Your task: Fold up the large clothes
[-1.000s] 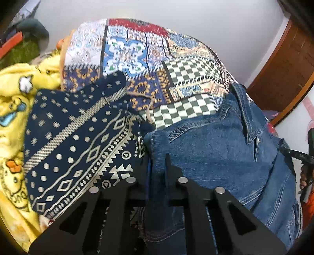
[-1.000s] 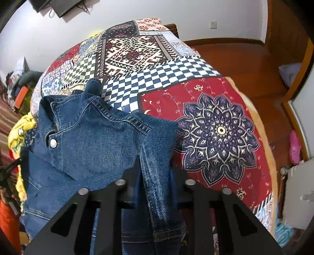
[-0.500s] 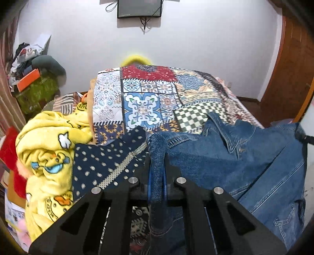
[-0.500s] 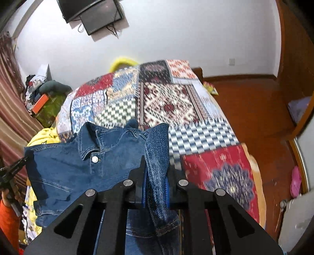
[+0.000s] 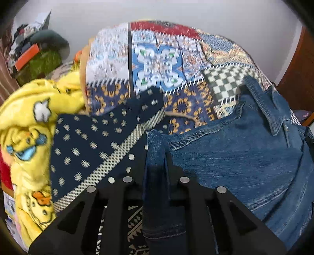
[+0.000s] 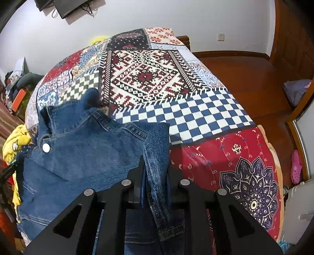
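Observation:
A blue denim jacket point(image 5: 245, 157) hangs stretched between my two grippers over the near part of a patchwork-covered bed point(image 5: 157, 62). My left gripper point(image 5: 156, 157) is shut on one shoulder fold of the denim jacket. My right gripper point(image 6: 156, 162) is shut on the other shoulder fold; the collar and a silver button point(image 6: 46, 147) show to its left in the right wrist view, where the jacket point(image 6: 82, 153) drapes down.
A navy patterned cloth point(image 5: 94, 149) and a yellow cartoon blanket point(image 5: 27, 125) lie at the bed's left side. A clutter pile point(image 5: 37, 56) stands by the far wall. Wood floor point(image 6: 245, 78), a pink slipper point(image 6: 296, 166) and a wall television point(image 6: 72, 7) are to the right.
Both grippers rose with the jacket half a second ago, then tipped back down toward the bed; the jacket now sits lower and nearer the quilt.

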Demonstrator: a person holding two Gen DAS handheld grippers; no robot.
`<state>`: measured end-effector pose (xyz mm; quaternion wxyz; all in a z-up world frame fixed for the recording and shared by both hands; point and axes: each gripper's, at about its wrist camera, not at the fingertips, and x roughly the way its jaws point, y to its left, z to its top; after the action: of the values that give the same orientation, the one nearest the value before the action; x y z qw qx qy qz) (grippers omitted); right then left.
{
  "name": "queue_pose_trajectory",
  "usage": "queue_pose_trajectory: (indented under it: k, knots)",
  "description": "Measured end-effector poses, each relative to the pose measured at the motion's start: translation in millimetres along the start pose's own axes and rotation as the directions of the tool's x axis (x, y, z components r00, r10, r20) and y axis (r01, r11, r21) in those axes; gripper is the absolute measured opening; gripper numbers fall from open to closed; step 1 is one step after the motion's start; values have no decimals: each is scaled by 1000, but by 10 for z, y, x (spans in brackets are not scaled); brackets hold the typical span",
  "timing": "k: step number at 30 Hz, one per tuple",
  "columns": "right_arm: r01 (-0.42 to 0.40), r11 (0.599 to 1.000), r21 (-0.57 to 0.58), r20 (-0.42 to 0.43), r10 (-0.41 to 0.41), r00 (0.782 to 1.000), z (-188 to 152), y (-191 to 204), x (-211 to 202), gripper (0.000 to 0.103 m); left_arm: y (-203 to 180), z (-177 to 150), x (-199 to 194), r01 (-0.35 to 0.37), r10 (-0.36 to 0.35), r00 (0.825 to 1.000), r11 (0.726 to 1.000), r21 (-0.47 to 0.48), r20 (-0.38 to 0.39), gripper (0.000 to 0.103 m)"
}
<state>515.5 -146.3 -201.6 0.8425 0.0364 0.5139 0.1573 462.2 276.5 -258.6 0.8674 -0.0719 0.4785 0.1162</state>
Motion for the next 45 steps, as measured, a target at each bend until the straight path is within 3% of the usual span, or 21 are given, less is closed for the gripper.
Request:
queue_pose_trajectory:
  k: [3,5,8,10,12,14,17,21,25,29,35,38,45]
  knots:
    - [23,1000,-4,-10,-23,1000,-17,-7,-33,20,-32,-34,24,-33,34,999,999,25,-22,27]
    - [37,999,10,-15,-37,999,-9,-20,-92,28,-37,-52,-24,-51,52,998,998,38,-42,34]
    - [50,998,27,-44,-49,998,-25,-57,-249,45,-46,-71,-188,-48,52,996,997,59,-65,34]
    - [50,999,8,-46,-50,998,-46,-43,-390,46,-62,-87,-380,-42,46,998,996,75,-51,36]
    - [56,998,-22,-42,-57,997,-83,-11,-577,50,-83,-114,-640,-30,32,999,996,87,-21,45]
    - [54,998,-45,-28,-55,998,-135,20,-823,57,-105,-162,-957,-25,23,999,995,95,25,65]
    - [46,996,-72,24,-45,999,-245,96,-1229,68,-110,-265,-1404,13,-20,997,996,89,78,81]
    - [39,994,-106,107,-27,994,-510,189,-1773,79,-91,-544,-1937,88,-98,988,993,84,122,84]
    - [40,988,-150,138,-19,990,-783,242,-2011,82,-51,-884,-2207,67,-79,986,994,83,146,91]
    - [60,982,-181,142,-34,989,-1154,225,-2107,82,38,-1284,-2238,87,-93,990,995,54,102,91]
    - [79,984,-157,71,-69,995,-1718,136,-2009,82,108,-2019,-2029,147,-147,989,989,-1,-32,91]
    - [85,990,-110,31,-82,996,-2011,67,-1927,82,126,-2335,-1963,149,-153,987,987,-53,-59,91]
    - [54,998,-17,-96,-56,994,-2446,-88,-1637,82,36,-2807,-1748,268,-300,942,942,-200,-152,91]
